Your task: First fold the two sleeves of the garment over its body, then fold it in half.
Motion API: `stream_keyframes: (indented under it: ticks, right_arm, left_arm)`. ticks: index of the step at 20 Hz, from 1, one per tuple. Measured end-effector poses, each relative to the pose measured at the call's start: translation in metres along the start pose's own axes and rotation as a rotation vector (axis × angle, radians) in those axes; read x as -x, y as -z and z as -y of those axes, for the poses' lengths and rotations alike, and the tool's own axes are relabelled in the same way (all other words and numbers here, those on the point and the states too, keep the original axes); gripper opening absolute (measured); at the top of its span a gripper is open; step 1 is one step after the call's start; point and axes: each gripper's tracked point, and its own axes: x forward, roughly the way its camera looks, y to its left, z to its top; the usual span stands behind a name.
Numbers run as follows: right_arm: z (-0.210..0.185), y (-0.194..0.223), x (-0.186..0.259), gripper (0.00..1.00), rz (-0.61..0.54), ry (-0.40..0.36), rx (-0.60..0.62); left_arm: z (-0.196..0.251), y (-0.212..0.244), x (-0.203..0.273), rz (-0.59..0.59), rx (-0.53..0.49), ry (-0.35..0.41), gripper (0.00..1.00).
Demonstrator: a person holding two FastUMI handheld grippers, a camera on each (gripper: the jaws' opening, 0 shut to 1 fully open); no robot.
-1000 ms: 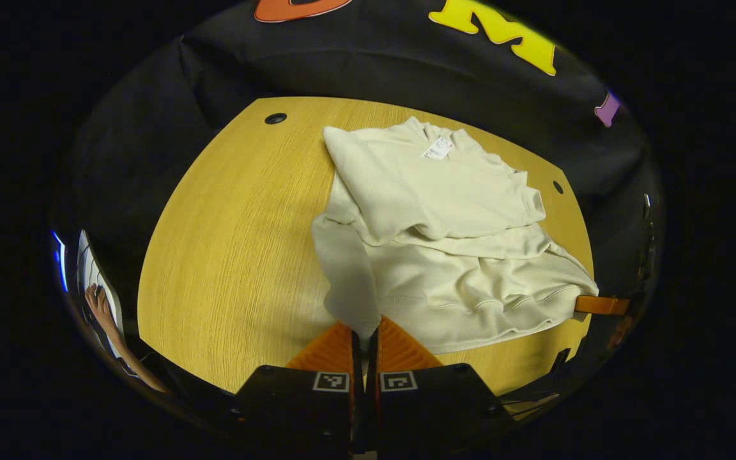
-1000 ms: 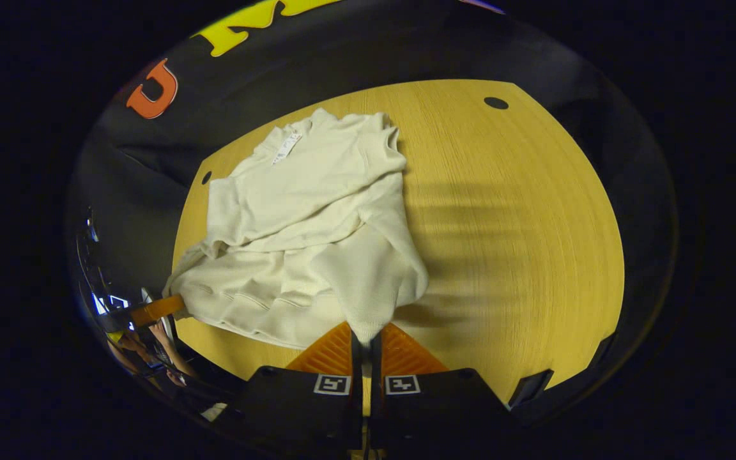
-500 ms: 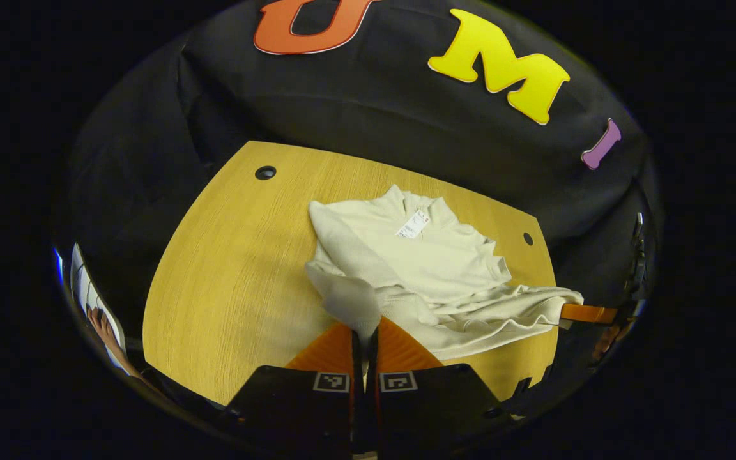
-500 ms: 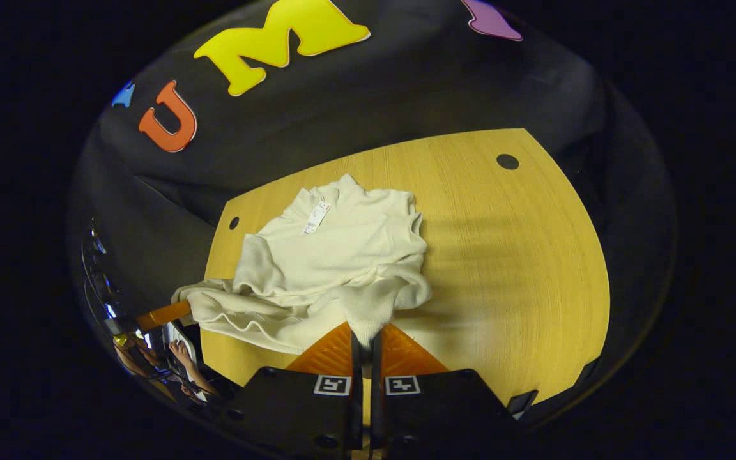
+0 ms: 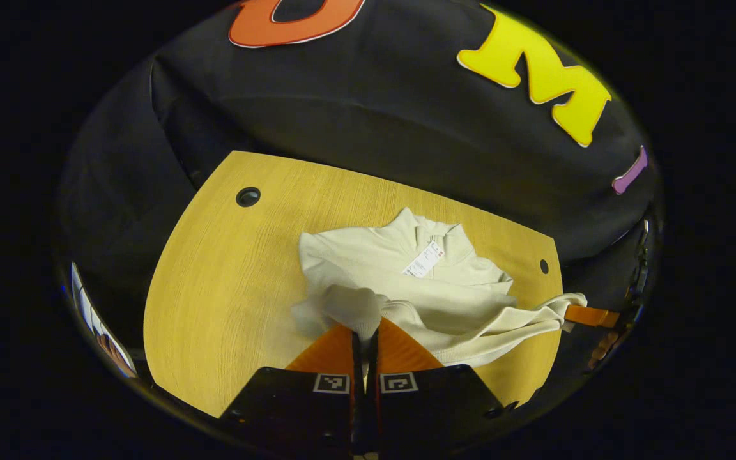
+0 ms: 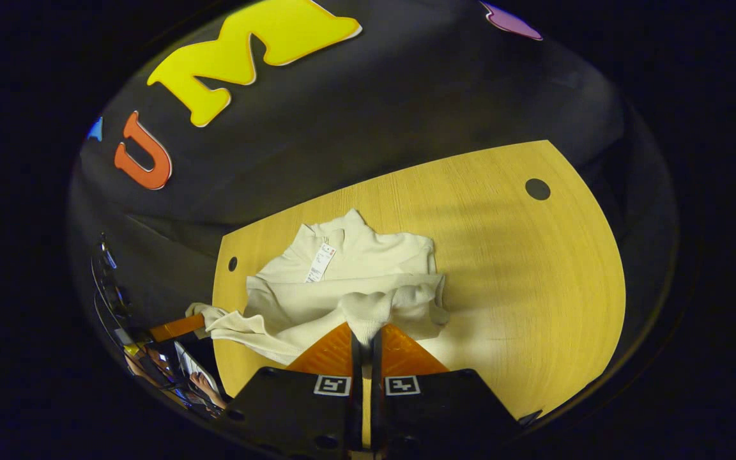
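Note:
A cream sweatshirt (image 5: 406, 275) lies on the wooden table (image 5: 227, 281), collar and white tag toward the far wall, both sleeves lying across its body. My left gripper (image 5: 364, 335) is shut on one corner of the bottom hem, held up above the cloth. My right gripper (image 6: 365, 337) is shut on the other hem corner of the sweatshirt (image 6: 355, 281). The hem stretches raised between them. In the left gripper view the right gripper (image 5: 588, 315) shows at the far right, pinching the hem. In the right gripper view the left gripper (image 6: 179, 326) shows at the far left.
The wooden table (image 6: 521, 268) has round cable holes (image 5: 248, 196) (image 5: 544, 266) (image 6: 537, 189) near its far corners. The black booth wall rises just behind the table's far edge. A person's hand (image 6: 205, 386) shows low at the left of the right gripper view.
Both grippers have lifted the bottom hem off the table and carried it toward the collar. The lower part of the sweatshirt now folds up over the sleeves.

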Motion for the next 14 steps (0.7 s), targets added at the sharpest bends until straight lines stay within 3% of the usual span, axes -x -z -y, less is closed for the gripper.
stream_keyframes:
  ticks: [5, 10, 13, 14]
  right_arm:
    - [0.004, -0.029, -0.067, 0.05, 0.002, -0.003, -0.064]
    - [0.016, -0.043, -0.106, 0.05, 0.076, 0.07, -0.087]
    - [0.012, -0.045, -0.111, 0.1, 0.139, 0.087, -0.07]
    - [0.009, -0.046, -0.115, 0.19, 0.158, 0.084, -0.061]
  left_arm:
    - [-0.006, -0.014, -0.062, -0.046, 0.02, 0.0, 0.06]
    - [-0.004, -0.037, -0.084, 0.055, 0.045, 0.069, 0.12]
    - [-0.005, -0.045, -0.086, 0.114, 0.043, 0.1, 0.22]
    - [-0.004, -0.049, -0.087, 0.138, 0.043, 0.1, 0.4]
